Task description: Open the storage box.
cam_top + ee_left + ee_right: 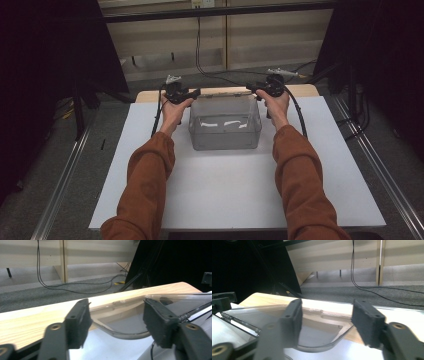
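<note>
Tongs x2: left tongs (196, 92) and right tongs (251, 89), both jaws wide apart, gripping nothing, each straddling a far rounded corner of 1 clear plastic bin (225, 131). Bin rectangular, glossy, sits mid-far on white desk (225, 195); wood edge strip behind.

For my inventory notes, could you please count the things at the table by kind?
Clear plastic box: 1
White mat: 1
Wooden table: 1
Grippers: 2, left gripper and right gripper
Total: 5
</note>
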Available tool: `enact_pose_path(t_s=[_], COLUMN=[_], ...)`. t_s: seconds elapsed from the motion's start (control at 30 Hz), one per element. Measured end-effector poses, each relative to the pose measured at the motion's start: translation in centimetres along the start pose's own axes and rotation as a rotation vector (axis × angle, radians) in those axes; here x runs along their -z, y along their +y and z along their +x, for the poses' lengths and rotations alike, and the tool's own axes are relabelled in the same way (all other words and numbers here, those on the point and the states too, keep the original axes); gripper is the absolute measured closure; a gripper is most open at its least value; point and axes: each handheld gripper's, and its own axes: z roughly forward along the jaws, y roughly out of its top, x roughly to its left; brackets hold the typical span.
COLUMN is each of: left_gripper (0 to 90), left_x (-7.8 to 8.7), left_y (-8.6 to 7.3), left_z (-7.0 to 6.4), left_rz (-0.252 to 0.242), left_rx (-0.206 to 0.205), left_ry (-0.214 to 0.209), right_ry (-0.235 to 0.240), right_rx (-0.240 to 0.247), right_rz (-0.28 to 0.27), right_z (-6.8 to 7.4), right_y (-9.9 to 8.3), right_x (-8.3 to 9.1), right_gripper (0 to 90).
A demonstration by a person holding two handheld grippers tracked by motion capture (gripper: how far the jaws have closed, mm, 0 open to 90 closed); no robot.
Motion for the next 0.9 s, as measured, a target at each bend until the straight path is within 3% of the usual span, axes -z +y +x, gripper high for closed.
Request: enact_pose_path(t_s=[0.1,0.23,0.4,0.63,0.8,0.9], left_gripper=[32.8,29.5,21.1,10.7,6.9,5.7], left_x=[0.2,0.5,0.8,0.8,1.3,1.9], left_y=[0.2,0.4,0.4,0.0,0.1,0.1], left_z=[-0.2,-0.4,-0.6,-1.8,-2.7,-2.9], left_rz=[-0.007,-0.017,-0.045,-0.068,-0.089,-0.128], left_rx=[-0.027,-0.064,-0.062,-0.072,-0.091,-0.065], left_ry=[0.014,0.022,0.013,-0.019,-0.036,-0.067], right_ry=[-0.009,-0.019,-0.029,-0.046,-0.044,-0.052], right_rx=[0.024,0.057,0.099,0.096,0.128,0.154], right_rz=[-0.007,-0.023,-0.049,-0.065,-0.078,-0.097], right_z=[0.3,0.7,1.1,1.3,1.6,1.8], right_y=[0.0,0.2,0.3,-0.1,-0.3,-0.3], right_x=[0.3,0.7,1.2,1.9,2.5,3.1], right_gripper=[39.1,28.9,19.6,6.5,5.0,4.8])
